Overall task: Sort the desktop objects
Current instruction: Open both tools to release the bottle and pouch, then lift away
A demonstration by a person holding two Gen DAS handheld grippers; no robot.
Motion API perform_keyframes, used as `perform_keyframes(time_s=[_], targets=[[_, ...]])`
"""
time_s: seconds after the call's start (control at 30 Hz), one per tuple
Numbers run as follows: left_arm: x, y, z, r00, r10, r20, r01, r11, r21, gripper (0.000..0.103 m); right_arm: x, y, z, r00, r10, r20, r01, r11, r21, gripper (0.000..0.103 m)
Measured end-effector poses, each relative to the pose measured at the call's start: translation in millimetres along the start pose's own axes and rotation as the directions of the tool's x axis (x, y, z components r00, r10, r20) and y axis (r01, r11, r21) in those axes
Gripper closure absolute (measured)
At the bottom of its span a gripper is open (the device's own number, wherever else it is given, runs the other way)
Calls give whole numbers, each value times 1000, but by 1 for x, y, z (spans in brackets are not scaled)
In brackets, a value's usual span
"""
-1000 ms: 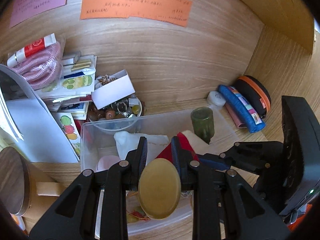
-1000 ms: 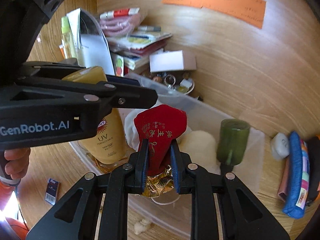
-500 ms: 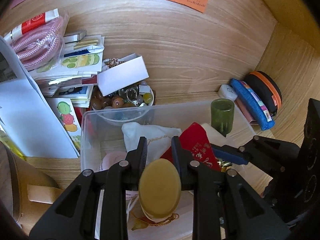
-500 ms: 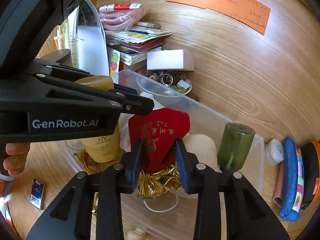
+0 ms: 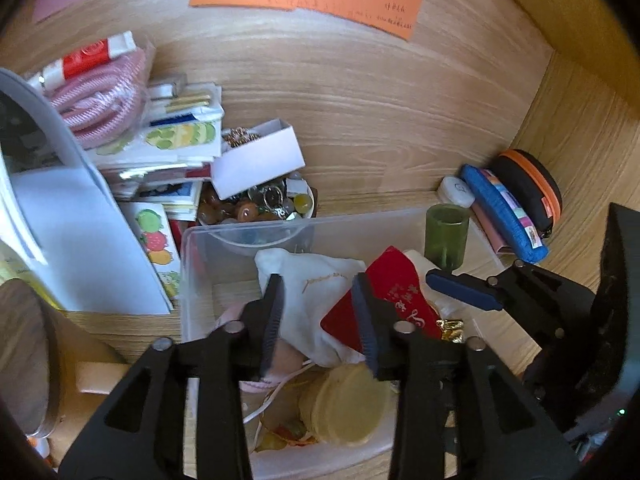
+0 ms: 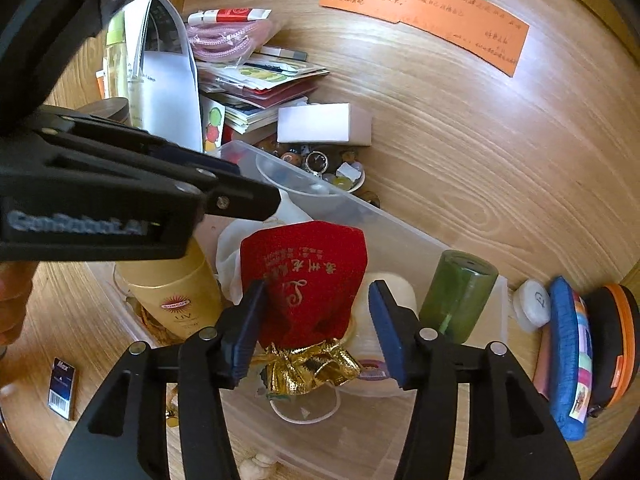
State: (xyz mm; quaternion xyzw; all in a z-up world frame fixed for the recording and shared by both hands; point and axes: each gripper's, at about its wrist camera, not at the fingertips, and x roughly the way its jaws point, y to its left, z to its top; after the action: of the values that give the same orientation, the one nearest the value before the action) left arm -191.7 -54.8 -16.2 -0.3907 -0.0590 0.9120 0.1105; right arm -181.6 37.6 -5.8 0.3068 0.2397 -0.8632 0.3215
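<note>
Both grippers hover over the clear plastic bin (image 5: 188, 276), jaws opening. Left gripper (image 5: 320, 320): nothing between its pads, the yellow sunscreen bottle (image 5: 344, 404) standing below. Right gripper (image 6: 316, 328): pads flank the red pouch (image 6: 308, 272) without pressing it.

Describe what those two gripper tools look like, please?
Both are matte black plastic with triangular cut-outs and silver screws. The left gripper and the right gripper each have two fingers faced with ribbed dark blue pads. White "GenRobot.AI" lettering marks the left one's side. No cables show.
</note>
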Motion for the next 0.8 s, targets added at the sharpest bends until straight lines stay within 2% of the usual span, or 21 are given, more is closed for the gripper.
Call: perform_keyframes(time_s=[0.13,0.23,0.27,0.3,0.33,0.4,0.53,0.8], targets=[[-16,-2,0,999,19,33,-19,1000,5,50,-7,1,1,1000,4,9,-4,1000,-1,54],[-27,-2,-1,998,23,54,-22,1000,-4,36,-15,1,3,1000,-4,22,5,1000,-8,51],[-31,-1,-1,998,27,62,-26,1000,-6,35,-17,1,3,1000,-6,29,6,1000,-8,49],[-36,-1,-2,997,31,70,-30,1000,-7,35,-20,1,4,999,-9,34,9,1000,-9,40],[-40,1,-3,997,31,75,-30,999,-12,35,-23,1,4,999,-14,42,15,1000,-7,36],[-48,1,-6,996,24,84,-22,1000,-20,33,-29,2,4,998,-26,52,26,1000,-11,36],[-63,2,-17,993,57,100,-57,998,-10,30,-42,2,3,997,-40,65,41,999,-12,36],[-78,1,-47,994,75,84,-74,997,-12,26,-75,6,-14,993,-82,84,84,996,-21,36]])
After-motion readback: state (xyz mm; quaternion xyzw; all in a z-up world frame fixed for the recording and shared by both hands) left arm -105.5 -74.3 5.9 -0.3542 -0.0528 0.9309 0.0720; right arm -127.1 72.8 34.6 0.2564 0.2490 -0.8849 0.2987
